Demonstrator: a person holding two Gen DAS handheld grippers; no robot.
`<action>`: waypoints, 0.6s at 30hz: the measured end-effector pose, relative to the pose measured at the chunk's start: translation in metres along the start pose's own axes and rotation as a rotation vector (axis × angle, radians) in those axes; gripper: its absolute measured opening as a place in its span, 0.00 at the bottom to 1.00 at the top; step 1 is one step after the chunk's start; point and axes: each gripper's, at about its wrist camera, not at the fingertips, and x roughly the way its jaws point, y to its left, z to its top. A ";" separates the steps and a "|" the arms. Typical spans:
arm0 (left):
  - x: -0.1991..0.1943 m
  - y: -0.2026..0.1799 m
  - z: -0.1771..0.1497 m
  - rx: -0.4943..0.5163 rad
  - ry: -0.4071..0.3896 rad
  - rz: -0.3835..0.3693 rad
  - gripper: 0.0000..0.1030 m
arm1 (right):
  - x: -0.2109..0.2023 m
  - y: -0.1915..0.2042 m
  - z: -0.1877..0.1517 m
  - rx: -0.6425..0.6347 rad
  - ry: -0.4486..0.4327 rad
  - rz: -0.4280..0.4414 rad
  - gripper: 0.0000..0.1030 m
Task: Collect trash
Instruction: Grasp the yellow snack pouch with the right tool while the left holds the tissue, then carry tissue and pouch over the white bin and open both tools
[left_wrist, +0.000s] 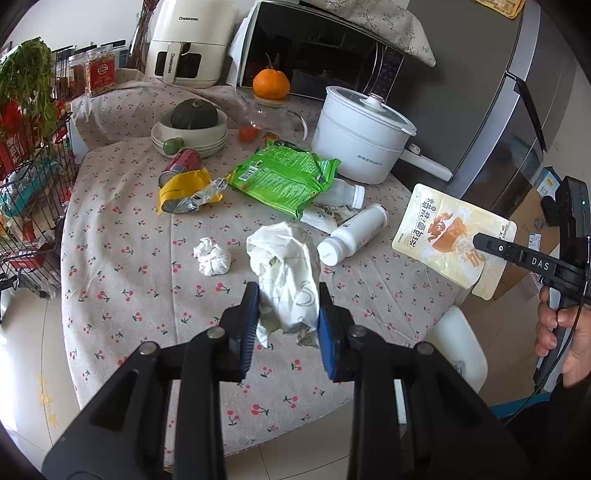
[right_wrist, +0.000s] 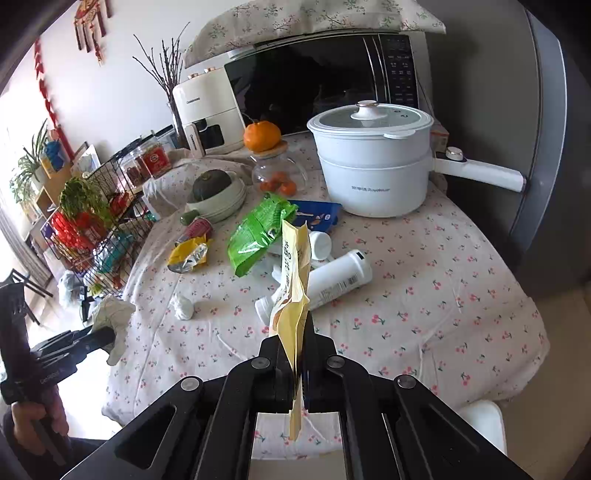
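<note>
- Landmark: white electric cooking pot (right_wrist: 371, 162) with glass lid and long handle, standing at the far side of the round table (left_wrist: 122, 229) under a cherry-print cloth. All places below are given from this pot.
- Left gripper (left_wrist: 286, 317): clenched on a crumpled white paper wrapper (left_wrist: 286, 273), blue pads pressing it from both sides; held off the cloth, well in front of the pot.
- Right gripper (right_wrist: 298, 354): jaws shut tight on a flat pale-yellow snack pouch (right_wrist: 293, 280), gripped by one edge and standing up from the jaws; carried in the air, in front of the pot and toward its handle side.
- Green printed foil bag (left_wrist: 284, 177): lying flat, just beside the pot's base, on the side away from the handle.
- Two white plastic bottles, on their sides: the larger (left_wrist: 354, 234) in front of the pot, the smaller (left_wrist: 341, 194) between it and the green bag.
- Small white tissue ball (left_wrist: 212, 256): well in front of the pot, beyond the green bag.
- Yellow-and-silver torn wrapper (left_wrist: 188, 194) with a red can (left_wrist: 183, 164) touching it: far from the pot, past the green bag.
- Step in hand, as judged: both hands loaded with one piece each and lifted; collection under way, most litter not yet gathered.
- Next move, as judged: carry both pieces to a bin or bag, none of which shows in either view; the pouch, held by a thin edge, may swing, so it wants a steady carry.
</note>
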 end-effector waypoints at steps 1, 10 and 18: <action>0.000 -0.006 -0.002 0.006 0.001 -0.011 0.30 | -0.005 -0.005 -0.005 0.020 0.025 -0.021 0.03; 0.008 -0.060 -0.017 0.124 0.031 -0.070 0.31 | -0.058 -0.045 -0.058 0.116 0.073 -0.031 0.03; 0.027 -0.110 -0.028 0.207 0.074 -0.127 0.31 | -0.082 -0.093 -0.101 0.191 0.110 -0.079 0.03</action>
